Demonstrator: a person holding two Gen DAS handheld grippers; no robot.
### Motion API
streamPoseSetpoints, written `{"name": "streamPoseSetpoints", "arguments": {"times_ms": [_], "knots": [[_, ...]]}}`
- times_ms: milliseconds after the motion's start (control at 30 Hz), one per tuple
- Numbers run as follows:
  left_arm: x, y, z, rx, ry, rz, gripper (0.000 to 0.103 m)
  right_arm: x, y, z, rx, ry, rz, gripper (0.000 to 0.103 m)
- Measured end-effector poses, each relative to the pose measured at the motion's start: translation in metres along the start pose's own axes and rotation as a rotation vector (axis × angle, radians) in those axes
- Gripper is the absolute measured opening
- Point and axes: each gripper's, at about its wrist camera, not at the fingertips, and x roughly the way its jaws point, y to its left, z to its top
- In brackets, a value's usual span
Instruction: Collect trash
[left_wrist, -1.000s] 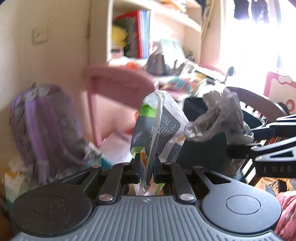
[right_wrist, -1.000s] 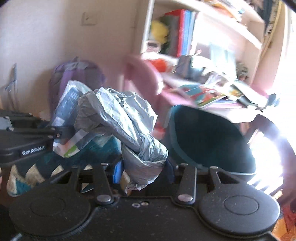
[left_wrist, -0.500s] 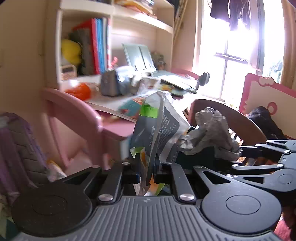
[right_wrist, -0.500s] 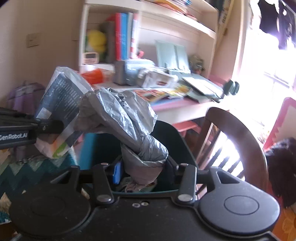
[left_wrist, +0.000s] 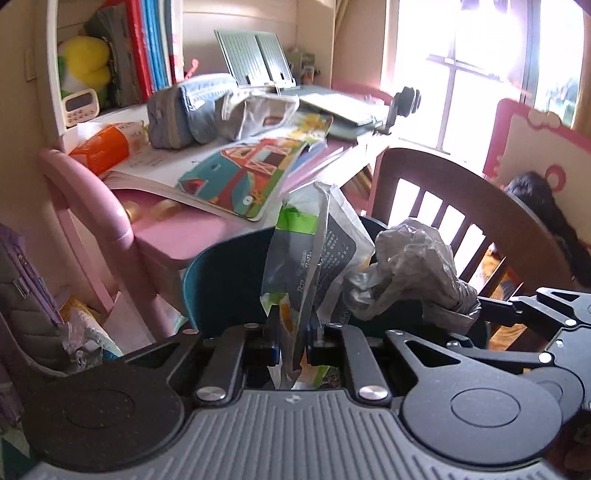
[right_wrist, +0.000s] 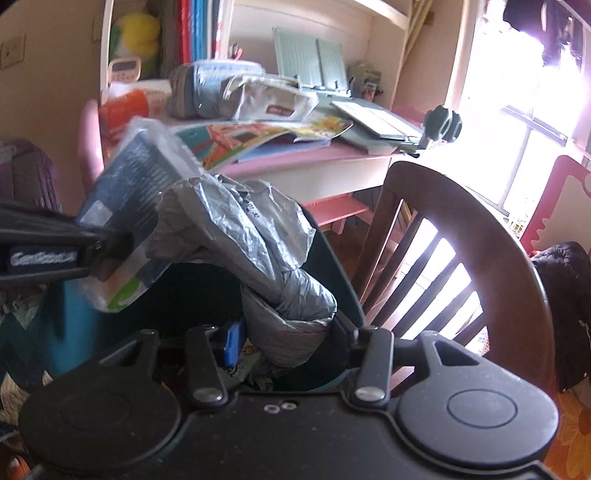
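Here, both pieces of trash are gathered and poised over the dark teal plastic waste bin (left_wrist: 221, 280); neither has been dropped. Left gripper (left_wrist: 291, 332): fingers pinched narrowly on the flattened printed snack wrapper with green and white panels (left_wrist: 314, 251), which stands upright above the bin's mouth. Right gripper (right_wrist: 284, 332): jaws opening around the crumpled grey plastic bag (right_wrist: 258, 251), whose twisted neck sits between them, pads apparently touching it. Bin stands between the pink desk (left_wrist: 184, 236) and the brown slatted wooden chair (right_wrist: 461, 236); litter already lies inside it. Remaining, by judgement: release both items into the bin.
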Motion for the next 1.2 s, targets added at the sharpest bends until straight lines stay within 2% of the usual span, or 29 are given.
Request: {"name": "streamPoseSetpoints", "arguments": {"times_ms": [267,400,467,533,567,600,633,733,867,1033,1200], "knots": [[0.032,-0.012,-0.002,0.066,0.092,0.014,0.012,0.009,0.008,-0.005,-0.068,0.028,0.006,0.049],[0.039,-0.016,-0.007,0.089,0.128,0.025,0.012,0.006,0.009,-0.008,-0.079,0.020,-0.001,0.055],[0.041,-0.016,-0.009,0.089,0.143,0.022,0.016,0.004,0.008,-0.009,-0.079,0.011,0.000,0.056],[0.041,-0.014,-0.011,0.078,0.149,0.030,0.023,0.001,0.006,-0.010,-0.066,0.001,0.003,0.056],[0.040,-0.013,-0.011,0.073,0.146,0.031,0.026,-0.001,0.005,-0.011,-0.062,-0.003,0.005,0.057],[0.038,-0.012,-0.012,0.068,0.142,0.031,0.034,-0.003,0.004,-0.011,-0.059,-0.008,0.006,0.057],[0.036,-0.011,-0.012,0.062,0.136,0.031,0.046,-0.005,0.004,-0.012,-0.059,-0.014,0.007,0.057],[0.024,-0.010,-0.015,0.059,0.090,0.024,0.066,-0.012,0.006,-0.014,-0.064,-0.027,0.005,0.058],[0.008,-0.008,-0.018,0.044,0.062,0.016,0.067,-0.025,0.005,-0.014,-0.044,-0.051,0.012,0.058],[-0.022,-0.002,-0.022,0.022,-0.001,0.016,0.079,-0.046,0.005,-0.014,-0.015,-0.081,0.035,0.058],[-0.055,0.003,-0.027,0.014,-0.059,-0.004,0.080,-0.074,0.006,-0.014,0.005,-0.129,0.059,0.059]]}}
